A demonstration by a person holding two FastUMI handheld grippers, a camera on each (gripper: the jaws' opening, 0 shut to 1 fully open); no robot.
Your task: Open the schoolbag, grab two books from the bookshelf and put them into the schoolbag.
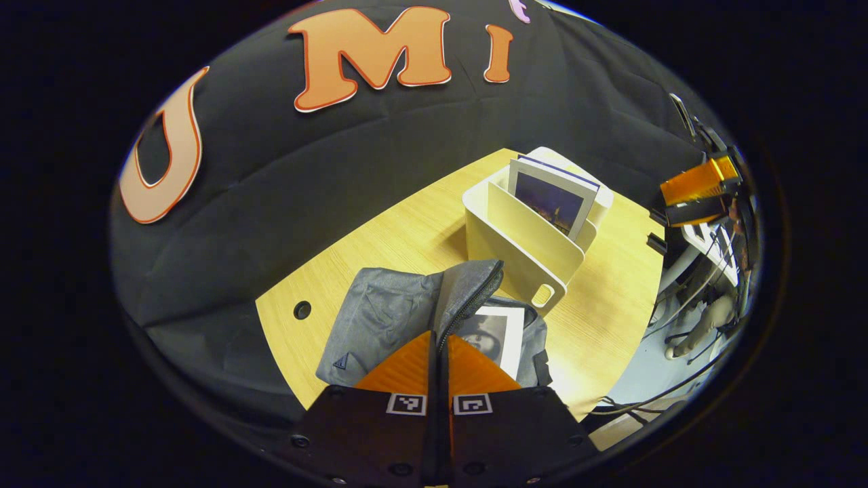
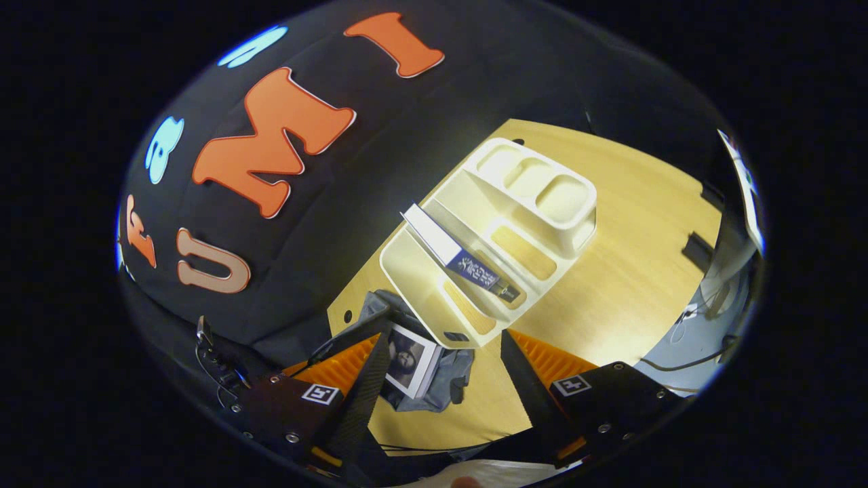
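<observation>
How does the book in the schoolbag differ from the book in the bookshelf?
The book in the bag lies nearly flat, partly inside the open grey schoolbag; the book in the shelf stands upright, leaning in a slot of the white bookshelf. The bag book's cover shows a grey picture; the shelf book's shows a dark blue-purple one. Both covers have a white border around the picture.
</observation>
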